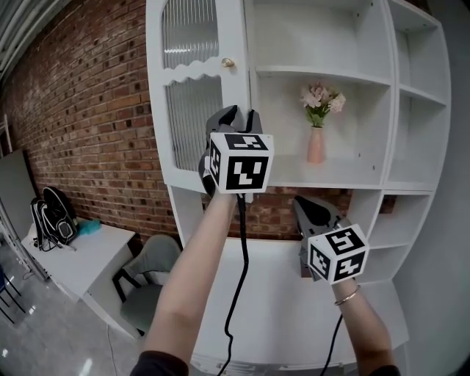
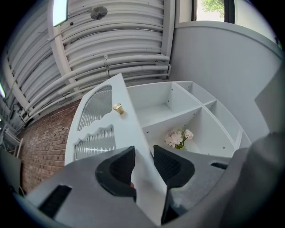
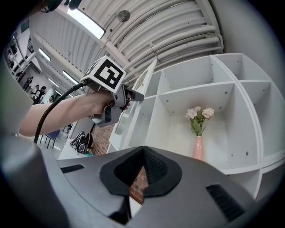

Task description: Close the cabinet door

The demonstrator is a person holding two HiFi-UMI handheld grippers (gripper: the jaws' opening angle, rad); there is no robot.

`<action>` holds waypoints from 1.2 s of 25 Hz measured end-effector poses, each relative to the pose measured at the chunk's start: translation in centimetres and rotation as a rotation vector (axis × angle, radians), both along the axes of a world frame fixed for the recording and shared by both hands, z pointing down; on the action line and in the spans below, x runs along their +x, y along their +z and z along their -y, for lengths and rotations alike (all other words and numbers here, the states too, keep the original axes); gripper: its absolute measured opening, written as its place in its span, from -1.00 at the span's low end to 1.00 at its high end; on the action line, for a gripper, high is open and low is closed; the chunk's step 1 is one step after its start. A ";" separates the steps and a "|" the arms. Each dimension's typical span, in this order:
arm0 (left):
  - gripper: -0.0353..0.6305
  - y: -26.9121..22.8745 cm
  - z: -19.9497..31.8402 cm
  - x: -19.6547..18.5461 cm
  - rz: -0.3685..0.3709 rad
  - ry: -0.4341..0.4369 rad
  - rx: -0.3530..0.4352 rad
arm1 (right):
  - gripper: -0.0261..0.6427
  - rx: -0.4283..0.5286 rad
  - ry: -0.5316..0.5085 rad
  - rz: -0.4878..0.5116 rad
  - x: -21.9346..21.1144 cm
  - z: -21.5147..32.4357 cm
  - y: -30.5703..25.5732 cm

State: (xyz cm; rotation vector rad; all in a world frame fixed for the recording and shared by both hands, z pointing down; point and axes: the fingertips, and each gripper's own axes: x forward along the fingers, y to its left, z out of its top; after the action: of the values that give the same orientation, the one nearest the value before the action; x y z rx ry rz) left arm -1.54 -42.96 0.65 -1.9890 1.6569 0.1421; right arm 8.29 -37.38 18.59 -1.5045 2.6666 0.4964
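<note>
Two arms reach out: raised left tongs [image 1: 241,111] seemingly clamp the cabinet door [image 1: 197,95]; lower right tongs [image 1: 307,205] pressed together.

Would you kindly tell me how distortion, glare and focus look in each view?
Head view: even light, shelves only mildly bowed, floor glare bottom left. Left gripper view: strong fisheye with dark corners, door curved, ceiling lamp blown out. Right gripper view: same fisheye, light strip overexposed, shelves strongly bowed.

White cabinet door [image 1: 197,110]: two ribbed glass panes, wavy crossbar, brass knob [image 1: 228,62]. It stands open, swung outward, with its free edge clamped in my left gripper [image 2: 143,156].
</note>
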 end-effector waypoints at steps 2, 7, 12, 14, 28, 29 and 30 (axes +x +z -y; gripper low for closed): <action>-0.49 -0.1 0.6 0.1 -0.002 0.001 -0.004 | -0.92 -0.005 0.005 -0.003 0.1 0.5 0.1; -0.49 -0.1 1.8 0.5 -0.021 0.016 -0.008 | -0.92 -0.018 0.015 0.001 0.3 1.5 0.8; -0.50 -0.2 3.1 0.5 -0.055 0.067 -0.032 | -0.92 -0.026 0.026 -0.003 0.3 2.4 1.1; -0.51 -0.2 3.7 0.7 -0.050 0.067 -0.034 | -0.92 -0.027 0.031 -0.004 0.3 2.8 1.3; -0.51 -0.3 6.8 1.3 -0.044 0.078 -0.040 | -0.92 -0.047 0.058 -0.007 0.6 5.3 2.1; -0.51 -0.3 7.0 1.3 -0.044 0.079 -0.043 | -0.92 -0.048 0.059 -0.007 0.5 5.4 2.2; -0.51 -0.3 7.2 1.3 -0.043 0.081 -0.045 | -0.92 -0.049 0.059 -0.007 0.4 5.5 2.2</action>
State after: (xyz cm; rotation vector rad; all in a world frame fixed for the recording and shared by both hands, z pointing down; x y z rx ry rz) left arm -0.28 -50.14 0.40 -2.1016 1.6205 0.1797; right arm 8.73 -42.84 20.83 -1.6015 2.6652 0.4433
